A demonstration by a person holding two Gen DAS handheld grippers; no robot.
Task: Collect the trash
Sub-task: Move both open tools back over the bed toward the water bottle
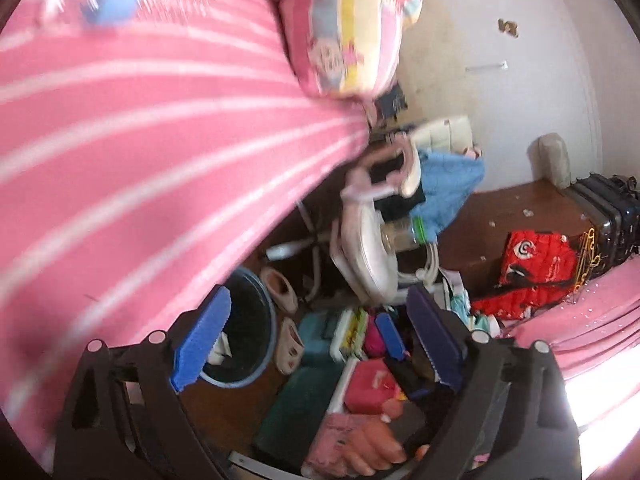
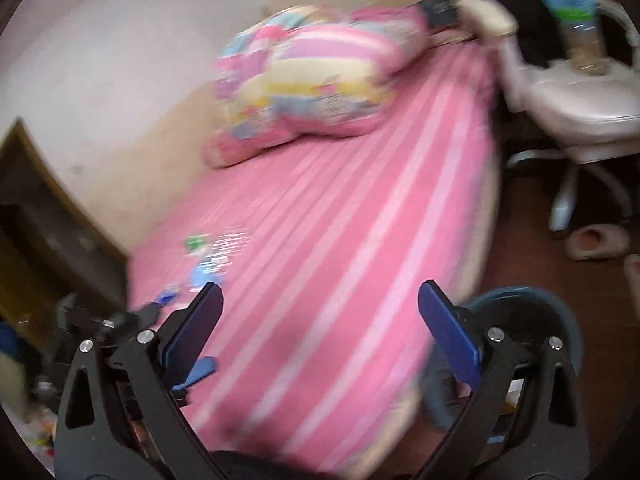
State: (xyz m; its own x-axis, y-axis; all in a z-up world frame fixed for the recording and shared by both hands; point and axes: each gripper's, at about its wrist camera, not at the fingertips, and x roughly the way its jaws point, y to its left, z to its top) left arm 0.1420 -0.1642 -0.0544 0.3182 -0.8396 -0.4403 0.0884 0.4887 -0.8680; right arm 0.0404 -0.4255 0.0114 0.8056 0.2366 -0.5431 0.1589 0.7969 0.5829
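Note:
A pink striped bed (image 2: 340, 240) fills both views. Blurred bits of trash (image 2: 212, 256), green, white and blue, lie on the sheet near its left side; in the left wrist view a blue blurred piece (image 1: 114, 0) shows at the top left. A blue round bin (image 1: 244, 332) stands on the floor beside the bed; it also shows in the right wrist view (image 2: 560, 320) behind the right finger. My left gripper (image 1: 320, 340) is open and empty above the floor by the bin. My right gripper (image 2: 320, 328) is open and empty over the bed's near end.
A patterned pillow (image 2: 316, 84) lies at the head of the bed. A white swivel chair (image 2: 580, 112) with a bottle (image 1: 404, 232) on it stands beside the bed. Slippers (image 1: 282, 288), boxes (image 1: 372, 388), a red bag (image 1: 536, 268) and a dark suitcase (image 1: 604, 216) crowd the floor.

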